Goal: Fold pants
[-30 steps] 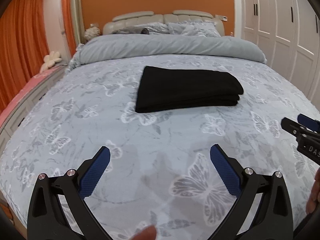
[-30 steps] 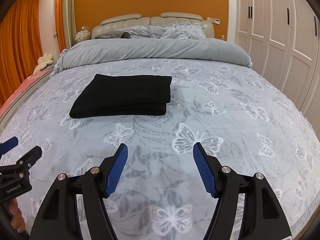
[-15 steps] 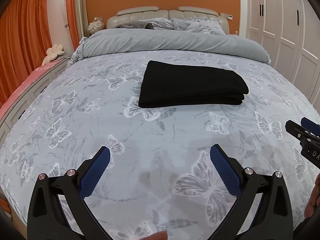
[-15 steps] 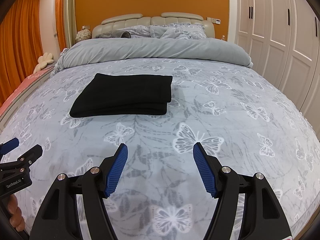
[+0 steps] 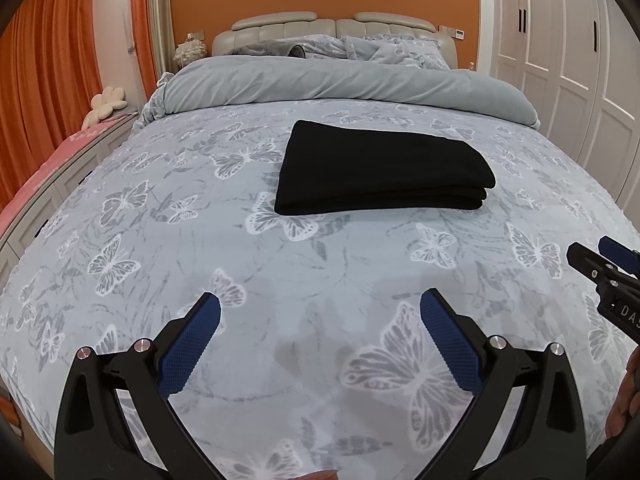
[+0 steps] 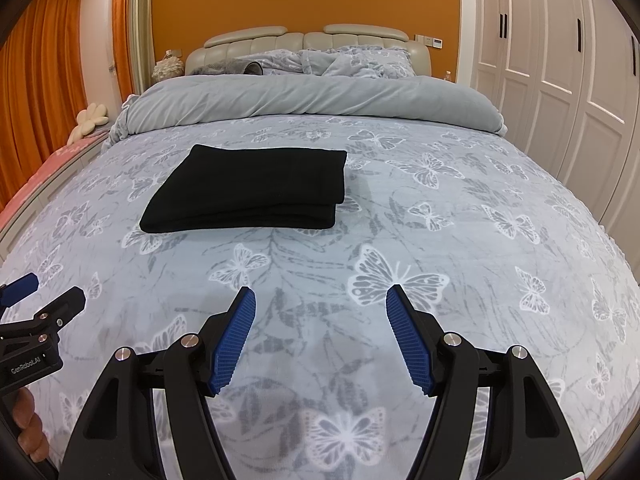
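The black pants lie folded in a flat, neat rectangle on the butterfly-print bedspread, in the middle of the bed; they also show in the right wrist view. My left gripper is open and empty, held above the bedspread well short of the pants. My right gripper is open and empty too, near the foot of the bed. Each gripper shows at the edge of the other's view: the right one and the left one.
A rolled grey duvet and pillows lie at the head of the bed below a padded headboard. White wardrobe doors stand on the right. Orange curtains and a pink-topped bench are on the left.
Both grippers have drawn back and lifted a little from the bed; the left view has tilted up. The pants have not moved. Both stay open.
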A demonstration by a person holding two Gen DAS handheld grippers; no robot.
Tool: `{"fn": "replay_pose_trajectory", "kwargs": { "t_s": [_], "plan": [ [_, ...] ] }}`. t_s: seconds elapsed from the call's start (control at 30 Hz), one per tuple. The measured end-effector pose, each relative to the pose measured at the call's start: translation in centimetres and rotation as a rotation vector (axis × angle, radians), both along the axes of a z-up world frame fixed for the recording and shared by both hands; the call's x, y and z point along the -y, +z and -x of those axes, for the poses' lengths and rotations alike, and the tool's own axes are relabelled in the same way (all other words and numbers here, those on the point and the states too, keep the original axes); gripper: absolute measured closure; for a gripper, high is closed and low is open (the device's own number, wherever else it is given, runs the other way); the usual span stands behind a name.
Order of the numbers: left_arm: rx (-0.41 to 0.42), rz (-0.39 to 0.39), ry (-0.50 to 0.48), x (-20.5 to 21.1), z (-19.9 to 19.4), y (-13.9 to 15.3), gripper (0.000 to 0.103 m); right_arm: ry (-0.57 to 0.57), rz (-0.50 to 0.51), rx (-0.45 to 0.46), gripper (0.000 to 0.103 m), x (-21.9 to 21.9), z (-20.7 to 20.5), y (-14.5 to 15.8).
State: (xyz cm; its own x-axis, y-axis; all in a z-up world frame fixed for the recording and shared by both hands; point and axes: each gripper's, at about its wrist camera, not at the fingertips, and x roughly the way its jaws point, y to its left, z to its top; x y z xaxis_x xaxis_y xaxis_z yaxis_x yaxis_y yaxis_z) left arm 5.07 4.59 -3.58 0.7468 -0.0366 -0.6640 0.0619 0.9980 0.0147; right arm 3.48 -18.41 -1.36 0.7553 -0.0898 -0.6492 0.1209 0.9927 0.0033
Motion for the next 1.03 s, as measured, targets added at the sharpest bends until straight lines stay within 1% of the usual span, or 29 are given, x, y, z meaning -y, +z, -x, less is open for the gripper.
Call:
{"fn": "replay_pose_trajectory", "kwargs": {
  "t_s": [0.3, 0.5, 0.73, 0.83, 0.87, 1.03],
  "plan": [
    [0.013, -0.007, -0.01, 0.2, 0.05, 0.44, 0.005, 0.005, 0.0, -0.003, 0.037, -0.12, -0.1, -0.07],
    [0.02, -0.02, 0.007, 0.26, 0.02, 0.45, 0.005, 0.006, 0.002, -0.003, 0.037, -0.27, -0.09, -0.1],
    [0.016, 0.024, 0.0, -0.05, 0.17, 0.26, 0.005, 0.018, 0.005, -0.006, 0.037, -0.44, -0.07, -0.44],
    [0.012, 0.02, -0.005, -0.04, 0.15, 0.28, 0.005, 0.018, 0.004, -0.008, 0.037, -0.45, -0.01, -0.57],
    [-0.005, 0.015, -0.005, -0.09, -0.05, 0.19, 0.005, 0.018, 0.004, -0.008, 0.037, -0.48, -0.02, -0.57],
    [-0.005, 0.0, -0.013, 0.19, 0.13, 0.03, 0.005, 0.018, 0.005, -0.007, 0.037, -0.48, -0.11, -0.5]
  ]
}}
